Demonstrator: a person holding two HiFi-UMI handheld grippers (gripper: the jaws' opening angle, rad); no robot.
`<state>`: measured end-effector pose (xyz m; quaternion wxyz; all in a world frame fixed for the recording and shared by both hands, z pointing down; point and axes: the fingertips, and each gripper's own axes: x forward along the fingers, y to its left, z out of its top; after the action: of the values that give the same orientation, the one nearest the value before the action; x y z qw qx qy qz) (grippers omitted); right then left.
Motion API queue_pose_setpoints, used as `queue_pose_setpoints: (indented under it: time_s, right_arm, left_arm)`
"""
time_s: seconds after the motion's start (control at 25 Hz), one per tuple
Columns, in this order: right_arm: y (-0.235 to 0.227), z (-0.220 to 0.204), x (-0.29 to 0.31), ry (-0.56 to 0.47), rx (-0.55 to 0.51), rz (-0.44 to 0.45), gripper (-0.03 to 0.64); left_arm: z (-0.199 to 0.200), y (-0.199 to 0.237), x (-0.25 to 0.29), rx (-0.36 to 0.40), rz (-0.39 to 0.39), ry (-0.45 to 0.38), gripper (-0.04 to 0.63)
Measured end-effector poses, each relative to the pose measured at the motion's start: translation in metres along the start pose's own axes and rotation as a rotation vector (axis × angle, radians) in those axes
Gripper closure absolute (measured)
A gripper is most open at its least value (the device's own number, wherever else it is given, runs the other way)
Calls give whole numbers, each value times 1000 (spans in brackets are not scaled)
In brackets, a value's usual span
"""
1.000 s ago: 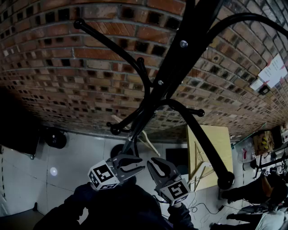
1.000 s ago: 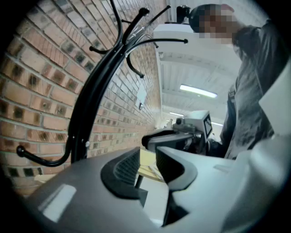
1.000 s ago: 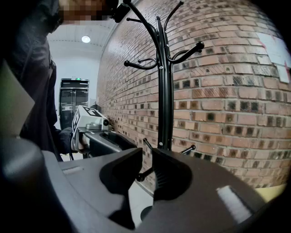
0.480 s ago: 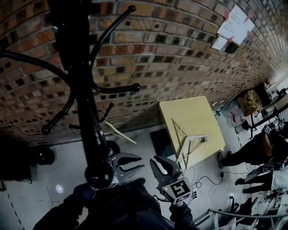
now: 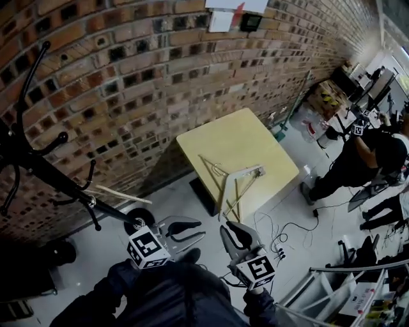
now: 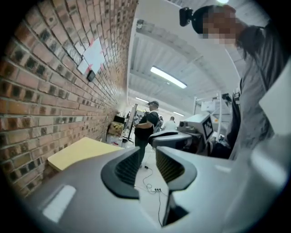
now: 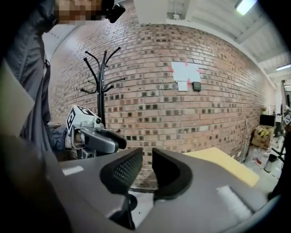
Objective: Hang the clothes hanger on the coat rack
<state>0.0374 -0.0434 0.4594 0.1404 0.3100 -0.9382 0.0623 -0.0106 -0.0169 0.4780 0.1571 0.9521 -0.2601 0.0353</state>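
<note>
The black coat rack [image 5: 38, 169] stands at the left against the brick wall; it also shows in the right gripper view as coat rack [image 7: 103, 86]. A pale wooden hanger [image 5: 124, 195] hangs low on it. On the yellow table [image 5: 255, 137] lie a thin wooden hanger [image 5: 214, 167] and a pale hanger [image 5: 241, 184] reaching over the front edge. My left gripper [image 5: 192, 232] and right gripper [image 5: 235, 228] hover side by side over the floor, short of the table. Both are open with nothing between the jaws: left gripper [image 6: 148, 157], right gripper [image 7: 147, 159].
Cables and a power strip [image 5: 276, 241] lie on the floor by the table. People [image 5: 367, 153] stand at the right among benches. Papers [image 5: 230, 11] are pinned to the brick wall. A metal rail [image 5: 332, 287] crosses the lower right. The rack's round base [image 5: 137, 220] is near my left gripper.
The view has swung right: the coat rack slid from the middle to the far left, and the yellow table came to the centre. Both grippers travelled along, jaws unchanged.
</note>
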Motion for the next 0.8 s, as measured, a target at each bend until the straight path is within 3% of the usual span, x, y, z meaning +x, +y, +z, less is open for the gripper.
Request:
queue_pose_setpoints:
  time_s: [0.56, 0.8]
  right_arm:
    - [-107, -46, -72, -16, 155, -227, 543]
    - [-147, -67, -62, 24, 197, -277, 543]
  left_arm:
    - [-6, 5, 126, -5, -124, 153, 480]
    - [-34, 63, 163, -75, -56, 225, 477]
